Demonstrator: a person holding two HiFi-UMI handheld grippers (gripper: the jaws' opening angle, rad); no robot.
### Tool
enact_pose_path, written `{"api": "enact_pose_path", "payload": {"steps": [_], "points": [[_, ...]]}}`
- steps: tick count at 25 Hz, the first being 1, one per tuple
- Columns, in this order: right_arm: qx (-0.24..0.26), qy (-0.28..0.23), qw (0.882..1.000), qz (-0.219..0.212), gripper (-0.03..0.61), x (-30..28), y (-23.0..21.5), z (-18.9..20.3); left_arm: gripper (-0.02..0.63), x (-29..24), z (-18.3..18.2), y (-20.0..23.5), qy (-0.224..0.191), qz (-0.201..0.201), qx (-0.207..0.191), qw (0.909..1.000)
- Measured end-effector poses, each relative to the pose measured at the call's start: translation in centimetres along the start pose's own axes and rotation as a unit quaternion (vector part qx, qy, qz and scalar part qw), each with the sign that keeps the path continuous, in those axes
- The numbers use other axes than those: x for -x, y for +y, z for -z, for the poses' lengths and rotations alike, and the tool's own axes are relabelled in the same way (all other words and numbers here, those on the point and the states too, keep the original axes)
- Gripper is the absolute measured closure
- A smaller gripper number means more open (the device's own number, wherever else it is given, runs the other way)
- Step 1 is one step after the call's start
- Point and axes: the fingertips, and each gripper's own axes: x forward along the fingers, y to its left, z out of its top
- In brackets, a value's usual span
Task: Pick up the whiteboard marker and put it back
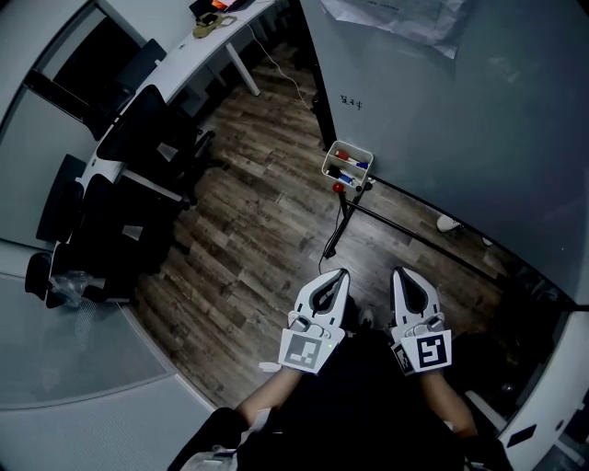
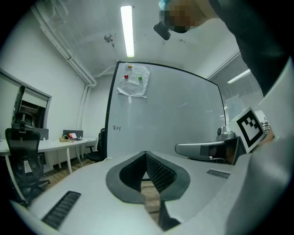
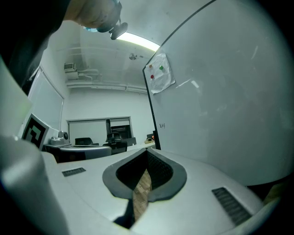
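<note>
left gripper point(image 1: 340, 274) and right gripper point(image 1: 399, 273), lower centre, two smooth white shells, ribbed dark jaws closed on nothing, one boxy white tray point(image 1: 354, 149) mid-frame, wood-plank floor point(image 1: 267, 212)

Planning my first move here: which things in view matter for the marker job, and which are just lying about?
For the job:
markers in the tray beside the whiteboard
left gripper and right gripper, both shut and empty

Just lying about:
office chairs
desk
paper sheet on the board
</note>
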Motion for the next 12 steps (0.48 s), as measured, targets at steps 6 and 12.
{"api": "enact_pose_path", "payload": {"steps": [6,12], "points": [[0.003,0.021,1.000,0.019,0.565,-2.4,-0.5,0.2,0.606,-1.9,-0.2,1.9,-0.004,0.011,-0.002,0.9999],[0.011,0.012,1.000,0.024,0.565,-6.2,-0.9,-0.6,0.606,-4.1,-1.3,4.7,-0.011,0.016,0.002,0.9998]]}}
